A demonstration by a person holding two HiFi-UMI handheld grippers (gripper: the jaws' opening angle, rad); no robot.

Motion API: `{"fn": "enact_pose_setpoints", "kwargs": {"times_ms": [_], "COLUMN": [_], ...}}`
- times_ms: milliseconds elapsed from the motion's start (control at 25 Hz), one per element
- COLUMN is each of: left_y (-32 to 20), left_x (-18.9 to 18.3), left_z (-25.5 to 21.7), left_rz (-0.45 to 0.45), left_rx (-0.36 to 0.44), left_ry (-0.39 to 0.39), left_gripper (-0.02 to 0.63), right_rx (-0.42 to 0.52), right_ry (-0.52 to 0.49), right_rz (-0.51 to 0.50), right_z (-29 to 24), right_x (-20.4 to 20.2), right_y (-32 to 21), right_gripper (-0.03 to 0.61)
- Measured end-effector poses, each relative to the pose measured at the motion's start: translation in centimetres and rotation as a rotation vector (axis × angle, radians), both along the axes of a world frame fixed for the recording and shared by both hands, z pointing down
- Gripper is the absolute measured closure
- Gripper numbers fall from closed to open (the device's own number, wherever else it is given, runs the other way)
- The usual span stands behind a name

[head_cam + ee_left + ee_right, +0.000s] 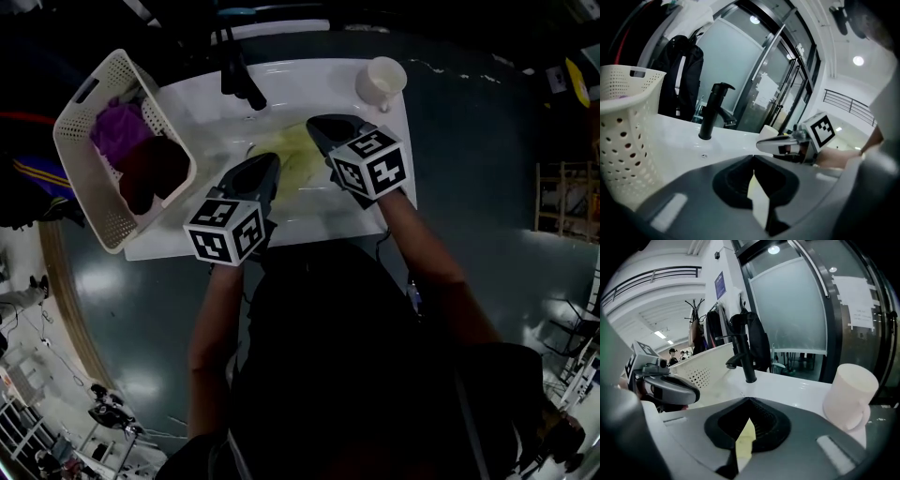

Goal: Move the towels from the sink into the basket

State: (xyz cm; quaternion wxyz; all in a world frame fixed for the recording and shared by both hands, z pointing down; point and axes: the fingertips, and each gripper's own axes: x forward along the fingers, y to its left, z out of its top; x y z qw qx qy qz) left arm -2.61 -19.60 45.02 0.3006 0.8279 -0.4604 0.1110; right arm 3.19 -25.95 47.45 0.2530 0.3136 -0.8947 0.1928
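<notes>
The left claw (753, 158) and the right claw (749, 400) are both closed, empty — they hang over the yellow towel (294, 150) lying in the sink (202, 103), beside the basket (82, 187).

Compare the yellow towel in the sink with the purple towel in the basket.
Colour: the yellow towel is pale yellow-green; the purple towel is bright purple.
Place: the yellow towel lies in the white sink; the purple towel sits in the basket beside a dark red towel.
Pose: the yellow towel is spread out; the purple towel is bunched up.
Both are cloth towels.
</notes>
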Motion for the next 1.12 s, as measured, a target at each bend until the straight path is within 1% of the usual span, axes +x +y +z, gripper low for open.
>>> {"fn": "enact_pose_setpoints", "kwargs": {"times_ms": [120,280,480,840,1000,1120], "left_y": [0.2,0.4,0.6,0.5,0.3,0.1], "left_x": [-0.9,-1.8,-2.0,-2.7,-2.4,-2.1], "left_z": [1.1,2.4,3.7,6.3,6.8,7.2], "left_rz": [-0.02,-0.032,-0.027,-0.032,-0.033,-0.034], "left_rx": [-0.023,-0.048,-0.073,-0.126,-0.139,-0.148], "left_ry": [-0.008,-0.026,-0.028,-0.046,-0.036,-0.011], "left_gripper": [0.604,0.606,0.606,0.606,0.604,0.606], "right_rx": [-0.028,-0.067,-0.102,-0.143,-0.178,-0.194], "right_ry": [0.024,0.074,0.126,0.219,0.233,0.252], "right_rz": [-0.008,-0.043,-0.076,-0.17,-0.208,-0.221], "right_z": [1.9,4.6,7.2,10.9,12.1,13.3], "right_x": [-0.3,-0.7,-1.0,-1.8,-1.9,-2.0], "right_y": [0.2,0.6,0.9,1.8,2.3,2.4], "right_gripper": [0.58,0.58,0.579,0.577,0.518,0.473]}}
